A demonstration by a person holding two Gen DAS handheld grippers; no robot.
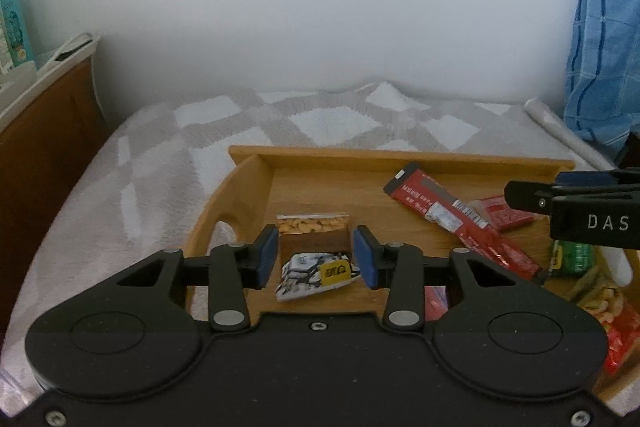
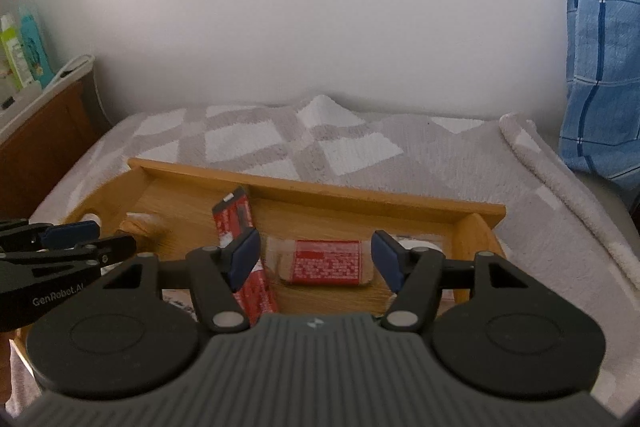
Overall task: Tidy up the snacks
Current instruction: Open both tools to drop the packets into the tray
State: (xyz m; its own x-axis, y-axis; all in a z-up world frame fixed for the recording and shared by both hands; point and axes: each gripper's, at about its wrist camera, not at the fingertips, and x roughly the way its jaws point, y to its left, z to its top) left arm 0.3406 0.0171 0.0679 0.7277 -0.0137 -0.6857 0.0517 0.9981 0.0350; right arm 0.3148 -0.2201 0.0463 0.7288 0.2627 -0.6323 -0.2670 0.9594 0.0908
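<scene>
Left wrist view: the left gripper (image 1: 316,254) hangs over a wooden tray (image 1: 360,157) that sits on a grey and white checked blanket (image 1: 160,147). Its blue pads stand narrowly apart and grip nothing. Seen between them, lying on the tray floor, are a clear bag of peanuts (image 1: 312,225) and, nearer the tool, a small black-and-white packet with a yellow label (image 1: 316,277). To the right of the fingers a long red bar wrapper (image 1: 452,219) lies slanted across the tray.

Right wrist view: the right gripper (image 2: 316,259) has its pads spread wide, touching nothing. A flat red packet (image 2: 326,263) lies on the tray below the gap between them. The long red bar wrapper runs under the left finger. The left gripper shows at the left edge.
</scene>
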